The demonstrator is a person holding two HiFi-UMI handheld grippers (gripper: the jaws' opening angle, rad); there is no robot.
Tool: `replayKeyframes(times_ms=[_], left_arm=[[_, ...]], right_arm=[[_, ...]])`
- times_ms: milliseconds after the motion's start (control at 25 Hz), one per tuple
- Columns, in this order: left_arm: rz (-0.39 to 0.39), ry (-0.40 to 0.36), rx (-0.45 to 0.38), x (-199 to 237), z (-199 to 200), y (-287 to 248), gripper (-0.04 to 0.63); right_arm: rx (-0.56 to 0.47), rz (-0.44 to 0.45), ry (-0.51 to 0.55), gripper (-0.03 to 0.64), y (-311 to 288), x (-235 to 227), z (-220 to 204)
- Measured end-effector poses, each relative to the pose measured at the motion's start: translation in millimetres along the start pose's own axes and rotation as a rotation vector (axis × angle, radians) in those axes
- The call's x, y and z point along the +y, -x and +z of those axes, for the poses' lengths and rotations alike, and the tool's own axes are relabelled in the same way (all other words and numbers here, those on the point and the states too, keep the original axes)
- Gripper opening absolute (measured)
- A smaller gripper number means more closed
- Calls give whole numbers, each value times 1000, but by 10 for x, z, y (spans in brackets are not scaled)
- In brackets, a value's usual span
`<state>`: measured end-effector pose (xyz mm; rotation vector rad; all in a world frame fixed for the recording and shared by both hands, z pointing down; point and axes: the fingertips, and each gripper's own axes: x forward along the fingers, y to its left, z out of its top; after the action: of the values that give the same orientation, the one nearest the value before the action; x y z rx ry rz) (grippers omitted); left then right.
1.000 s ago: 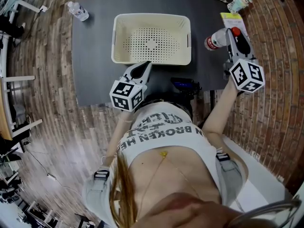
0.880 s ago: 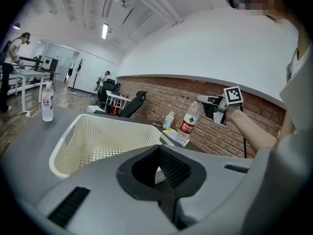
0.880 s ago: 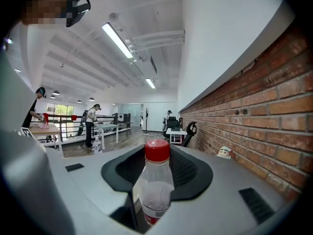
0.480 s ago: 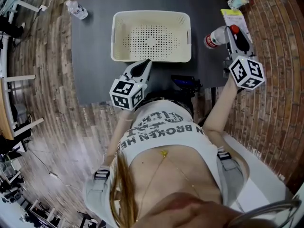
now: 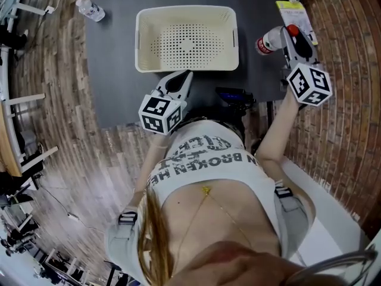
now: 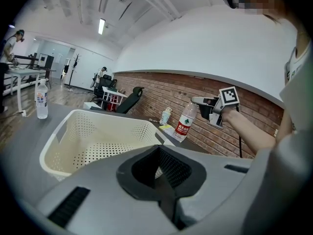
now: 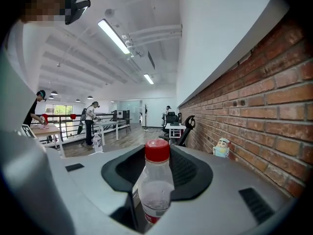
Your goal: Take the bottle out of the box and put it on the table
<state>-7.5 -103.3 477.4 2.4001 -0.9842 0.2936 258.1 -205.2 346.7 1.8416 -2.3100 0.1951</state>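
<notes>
We see the bottle (image 7: 155, 192) standing between the jaws of the right tongs (image 5: 289, 34), which are clamped on it, red cap upward and clear body running down into the gap. It is out of the box (image 5: 196, 68) and to that box's right, over the right end of the table (image 5: 119, 70). The left tongs (image 6: 164, 173) hold nothing. Their jaws are together, and they hover at the box's near wall, well apart from the bottle.

The head view gives us the layout. Both tongs, the cream box with its perforated floor and the dark table all appear at once, and the bottle shows only as a short foreshortened shape at the right tongs' tip, beside a yellow leaflet (image 5: 289, 8).

The left gripper view gives us the bottle side-on. It leans, its neck is at the right tongs and its red label is readable as a band. Its base is low by the leaflet at the table's far edge, but we cannot tell whether it touches.

The right gripper view alone shows the grip close up, yet the base and the table beneath it are hidden there. It also shows a small figurine (image 7: 223, 147) by the brick wall (image 7: 274, 106).

A second bottle (image 5: 89, 9) stands at the table's far left corner.
</notes>
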Motion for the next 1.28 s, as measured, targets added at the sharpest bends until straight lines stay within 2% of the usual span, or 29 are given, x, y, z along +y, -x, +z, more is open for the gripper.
replayKeyframes(times_ms=[560, 1000, 1280], left_arm=[[-2, 3, 14, 19, -26, -36, 3], [3, 6, 11, 39, -33, -23, 3], [5, 10, 13, 50, -40, -20, 3]], right_arm=[[54, -9, -17, 150, -109, -71, -316], [111, -15, -40, 150, -212, -104, -882], [154, -12, 5, 150, -232, -51, -1161]])
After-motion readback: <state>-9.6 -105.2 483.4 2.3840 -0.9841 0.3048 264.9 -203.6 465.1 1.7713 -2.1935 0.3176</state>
